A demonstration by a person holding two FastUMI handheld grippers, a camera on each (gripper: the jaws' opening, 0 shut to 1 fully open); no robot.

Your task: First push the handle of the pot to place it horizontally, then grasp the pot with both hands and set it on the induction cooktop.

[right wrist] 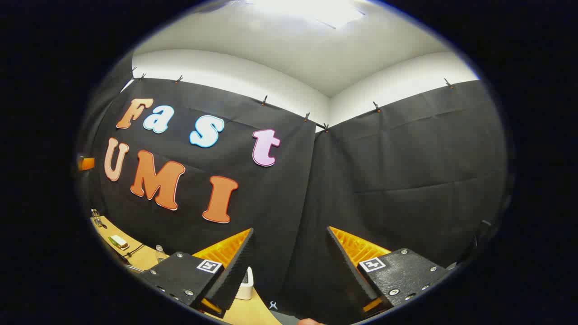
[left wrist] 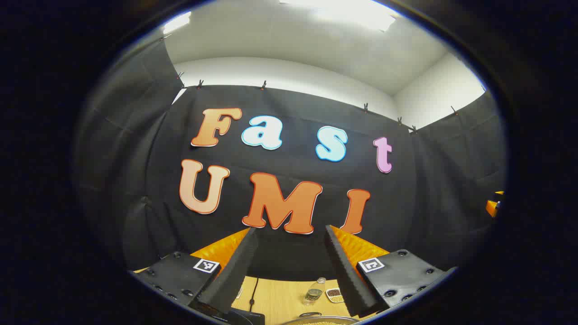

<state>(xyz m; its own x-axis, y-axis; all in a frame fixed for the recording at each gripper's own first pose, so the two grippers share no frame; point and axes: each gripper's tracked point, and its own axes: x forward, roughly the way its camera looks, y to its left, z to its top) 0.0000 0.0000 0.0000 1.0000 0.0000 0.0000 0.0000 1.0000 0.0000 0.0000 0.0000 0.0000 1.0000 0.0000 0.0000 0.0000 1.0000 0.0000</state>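
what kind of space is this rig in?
Likely a data-collection booth, not a home kitchen: black cloth walls clipped up below a white ceiling, a wooden table with a small bottle, and an open hand-held gripper in front.

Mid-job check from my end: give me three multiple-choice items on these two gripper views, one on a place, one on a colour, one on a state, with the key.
1. In the left gripper view, where does the small clear bottle stand?
A. on the wooden table, between the two fingers
B. on the ceiling
C. clamped in the gripper

2. What colour are the ribbed backs of the right gripper fingers?
A. green
B. orange
C. white

3. How does the left gripper stand?
A. shut on the pot
B. shut on the bottle
C. open, holding nothing

Key: 1 A, the bottle sits on the tabletop seen through the gap. 2 B, orange ribs show behind the black pads. 3 C, a wide gap parts the fingers.
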